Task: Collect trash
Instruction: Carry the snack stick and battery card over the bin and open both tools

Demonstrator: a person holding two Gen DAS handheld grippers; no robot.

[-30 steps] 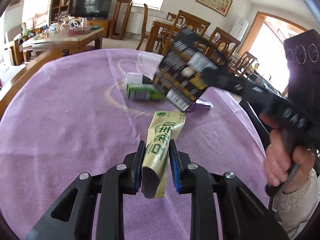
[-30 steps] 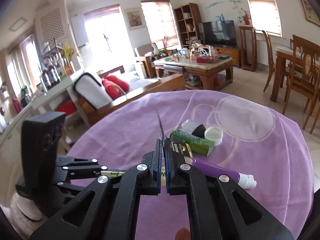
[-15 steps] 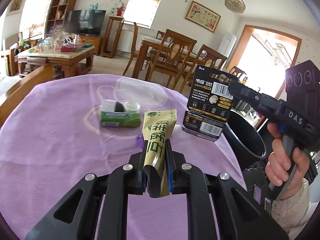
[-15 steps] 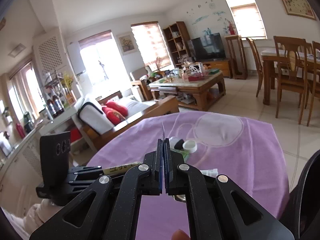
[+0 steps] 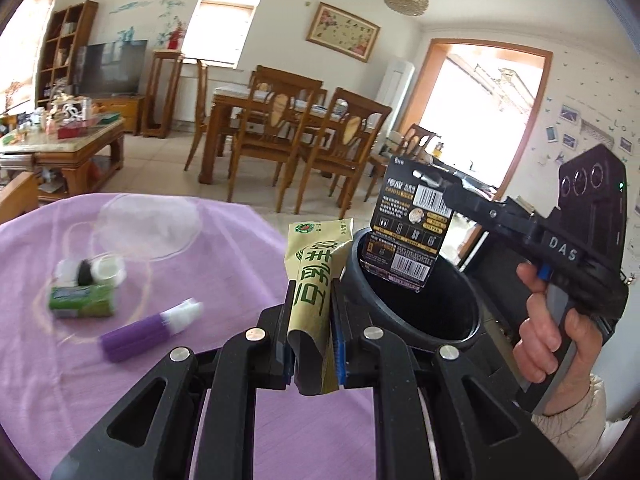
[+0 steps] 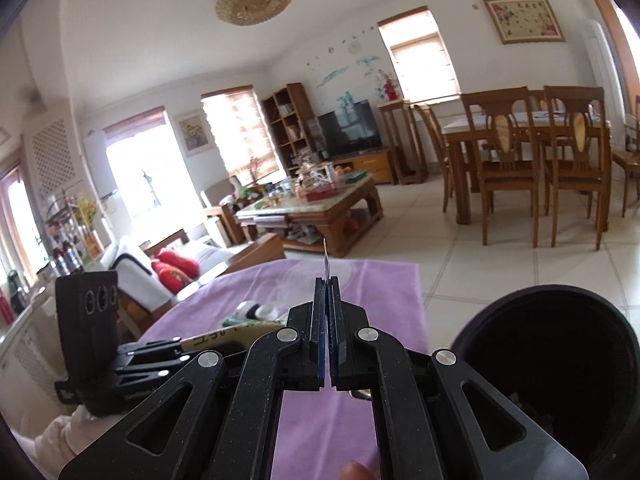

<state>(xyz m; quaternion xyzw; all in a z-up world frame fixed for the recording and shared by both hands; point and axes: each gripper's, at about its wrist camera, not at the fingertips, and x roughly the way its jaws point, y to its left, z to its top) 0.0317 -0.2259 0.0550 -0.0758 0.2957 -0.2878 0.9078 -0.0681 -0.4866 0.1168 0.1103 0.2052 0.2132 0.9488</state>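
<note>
Both pieces of trash are off the table and at the bin, so the step in hand looks like the drop-off. The left gripper point(image 5: 310, 312) has its jaws closed almost together on a yellow-green sachet point(image 5: 316, 276), which stands upright between the pads with its top above them, just near-left of the black bin point(image 5: 420, 320). The right gripper point(image 5: 448, 196), held in a person's hand point(image 5: 554, 344) at the right, is pinched fully shut on the top edge of a black battery card point(image 5: 408, 236); the card hangs over the far side of the bin's mouth, its lower edge at or just inside the rim. In the right wrist view the card shows only edge-on as a thin sliver point(image 6: 326, 268) rising out of the closed jaws, with the bin's mouth point(image 6: 552, 376) low to the right. Left on the purple tablecloth point(image 5: 80, 360) are a purple tube point(image 5: 148, 332), a green packet point(image 5: 80, 300) and a few small caps point(image 5: 90, 272) — all well to the left of the bin. The card seems ready to go: the right jaws need only part for it to fall in. The sachet likely needs carrying a little further right, over the opening, before the left jaws let go — otherwise it could land on the rim or the cloth.
</note>
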